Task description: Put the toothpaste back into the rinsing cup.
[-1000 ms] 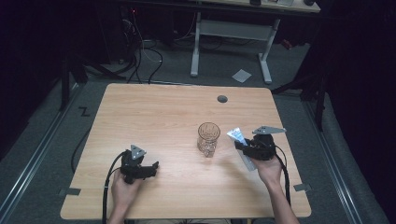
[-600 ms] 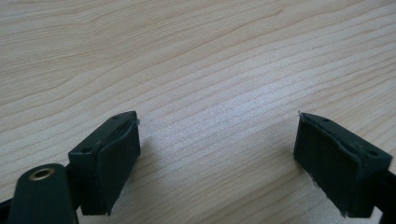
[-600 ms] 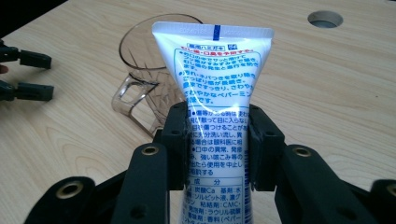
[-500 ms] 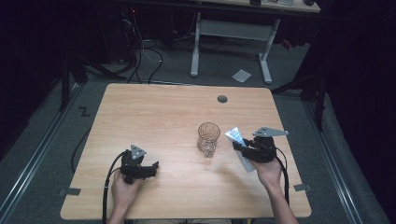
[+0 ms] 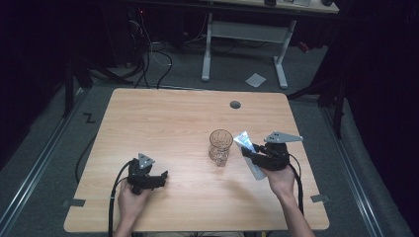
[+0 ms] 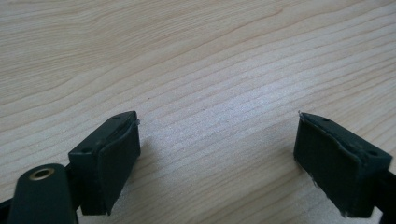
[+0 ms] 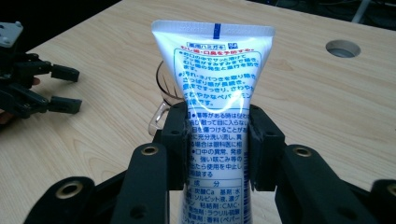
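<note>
From above, the wooden table (image 5: pixel 168 118) has a clear glass (image 5: pixel 220 146) standing upright a little right of its middle. Just to the right of the glass, the right gripper (image 5: pixel 248 154) is clamped on a white tube (image 5: pixel 247 148), which slants from near the glass rim down towards the person's right hand (image 5: pixel 279 177). The tube's crimped end is close to the glass; I cannot tell whether the two touch. Near the front left of the table, the left gripper (image 5: pixel 162 177) sits low over the wood in the left hand (image 5: pixel 129 197), its jaws spread and pointing right, well apart from the glass. A round hole (image 5: pixel 235 104) is cut in the tabletop towards the far edge.

Along the left gripper (image 6: pixel 215 158), the two black jaws stand wide apart with nothing between them, just bare wood grain (image 6: pixel 187 56) beneath.

Along the right gripper (image 7: pixel 217 149), both pads press on the sides of the tube (image 7: pixel 215 74), gripping it around the middle of its length. The tube's flat crimped end points away, bearing blue and green print. Behind it the glass (image 7: pixel 163 100) peeks out at the left. Farther left, the other gripper (image 7: pixel 65 88) rests open on the table.
</note>
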`<state>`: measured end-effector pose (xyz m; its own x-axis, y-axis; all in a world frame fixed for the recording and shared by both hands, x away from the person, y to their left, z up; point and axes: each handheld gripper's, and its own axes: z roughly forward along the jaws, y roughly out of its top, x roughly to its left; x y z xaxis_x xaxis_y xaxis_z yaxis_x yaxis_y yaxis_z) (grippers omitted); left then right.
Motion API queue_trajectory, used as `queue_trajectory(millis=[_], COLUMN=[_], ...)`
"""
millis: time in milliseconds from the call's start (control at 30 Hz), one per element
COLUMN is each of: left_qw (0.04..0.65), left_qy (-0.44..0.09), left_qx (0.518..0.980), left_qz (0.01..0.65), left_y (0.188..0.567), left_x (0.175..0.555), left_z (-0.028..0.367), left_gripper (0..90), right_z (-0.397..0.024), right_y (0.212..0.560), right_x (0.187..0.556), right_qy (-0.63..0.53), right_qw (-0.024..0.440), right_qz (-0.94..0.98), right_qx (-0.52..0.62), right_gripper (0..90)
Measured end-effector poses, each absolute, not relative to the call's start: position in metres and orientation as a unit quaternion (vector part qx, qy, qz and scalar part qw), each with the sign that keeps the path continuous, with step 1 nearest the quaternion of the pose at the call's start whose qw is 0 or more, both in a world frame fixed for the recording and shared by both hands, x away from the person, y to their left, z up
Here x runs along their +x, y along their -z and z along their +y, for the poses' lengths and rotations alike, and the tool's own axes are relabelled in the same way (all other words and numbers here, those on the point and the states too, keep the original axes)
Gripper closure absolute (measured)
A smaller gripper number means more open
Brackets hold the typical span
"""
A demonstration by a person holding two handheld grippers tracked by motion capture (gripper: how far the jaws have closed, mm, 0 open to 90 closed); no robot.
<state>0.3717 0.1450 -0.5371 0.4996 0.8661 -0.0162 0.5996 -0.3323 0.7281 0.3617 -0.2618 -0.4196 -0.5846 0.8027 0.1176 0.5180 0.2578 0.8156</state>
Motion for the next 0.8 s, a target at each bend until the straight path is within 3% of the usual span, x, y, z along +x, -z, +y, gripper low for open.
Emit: queue_trajectory(millis=[800], left_qw=[0.347], left_qy=[-0.192], left_qx=[0.793], left_qz=[0.462], left_y=[0.537], left_x=[0.372], left_z=[0.145], left_gripper=[14.8], right_z=[-0.24], right_y=[0.395], right_x=[0.369], right_qy=[-0.462], right_qw=[0.164], right_qz=[0.779], right_qx=[0.39], right_gripper=[65.2])
